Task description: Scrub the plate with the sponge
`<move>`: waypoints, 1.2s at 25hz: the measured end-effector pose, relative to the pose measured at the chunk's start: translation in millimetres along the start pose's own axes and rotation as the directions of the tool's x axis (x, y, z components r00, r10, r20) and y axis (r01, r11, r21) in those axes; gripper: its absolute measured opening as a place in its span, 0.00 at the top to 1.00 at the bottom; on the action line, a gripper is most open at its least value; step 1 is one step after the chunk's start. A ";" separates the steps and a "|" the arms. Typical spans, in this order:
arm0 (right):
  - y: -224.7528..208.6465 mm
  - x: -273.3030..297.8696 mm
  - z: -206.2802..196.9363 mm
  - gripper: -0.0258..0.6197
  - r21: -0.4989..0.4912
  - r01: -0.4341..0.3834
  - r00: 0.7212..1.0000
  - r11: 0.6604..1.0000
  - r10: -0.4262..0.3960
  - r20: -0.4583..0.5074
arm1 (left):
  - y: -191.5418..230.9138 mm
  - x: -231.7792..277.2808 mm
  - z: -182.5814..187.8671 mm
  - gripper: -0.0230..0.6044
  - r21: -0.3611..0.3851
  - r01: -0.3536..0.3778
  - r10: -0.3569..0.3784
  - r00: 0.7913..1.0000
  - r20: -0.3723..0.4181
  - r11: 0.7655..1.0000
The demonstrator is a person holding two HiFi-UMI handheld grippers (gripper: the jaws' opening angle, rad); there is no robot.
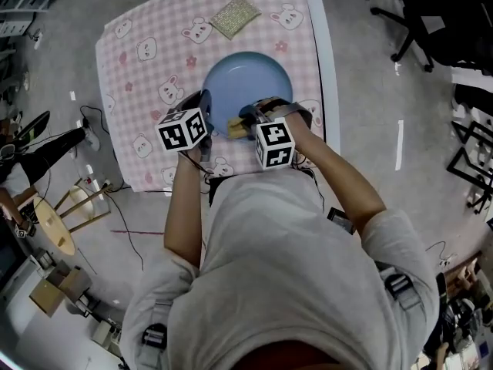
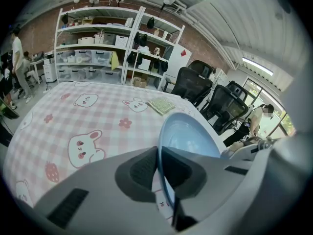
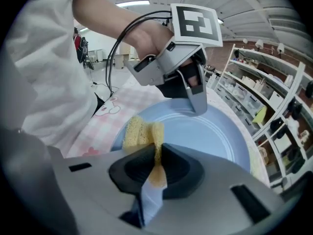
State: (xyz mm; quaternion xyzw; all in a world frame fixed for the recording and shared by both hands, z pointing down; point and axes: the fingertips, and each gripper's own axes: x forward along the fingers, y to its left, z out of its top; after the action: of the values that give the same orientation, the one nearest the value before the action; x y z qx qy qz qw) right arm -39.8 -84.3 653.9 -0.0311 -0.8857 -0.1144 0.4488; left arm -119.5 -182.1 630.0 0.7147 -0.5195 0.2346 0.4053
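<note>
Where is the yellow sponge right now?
In the right gripper view, the yellow sponge is pinched in the right hand-held gripper, at the near rim of the blue plate, whose edge the left hand-held gripper clamps.

Left gripper (image 1: 202,114): jaws clamped on the rim of the plate (image 1: 248,82), near the front edge of the worktop (image 1: 139,91).
Right gripper (image 1: 245,123): jaws pinched on the sponge (image 3: 139,131), just beside the left gripper.
Left forearm (image 1: 183,206): bare, reaching straight forward.
Right forearm (image 1: 339,177): bare, angled inward.
</note>
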 end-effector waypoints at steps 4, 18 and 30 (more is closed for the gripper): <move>11.3 -7.5 -19.8 0.89 0.030 -0.045 0.999 0.999 0.045 -0.016 | -0.2 -0.3 1.3 0.91 -0.003 0.000 0.000 1.000 -0.001 1.000; -21.4 -31.4 -83.4 0.89 0.217 0.092 0.988 0.972 -0.061 -0.142 | -3.2 -2.4 -5.1 0.92 0.030 0.009 -0.009 1.000 -0.011 1.000; -105.0 -36.0 -104.8 0.89 0.300 0.274 0.955 0.914 -0.221 -0.200 | -5.9 -9.6 -6.9 0.92 0.052 -0.017 0.017 1.000 0.001 0.999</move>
State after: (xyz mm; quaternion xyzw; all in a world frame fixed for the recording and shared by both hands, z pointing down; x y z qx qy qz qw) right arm 47.7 -208.8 666.6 0.1652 -0.8499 -0.0253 0.4998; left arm -116.8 -170.3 624.6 0.7207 -0.5193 0.2511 0.3845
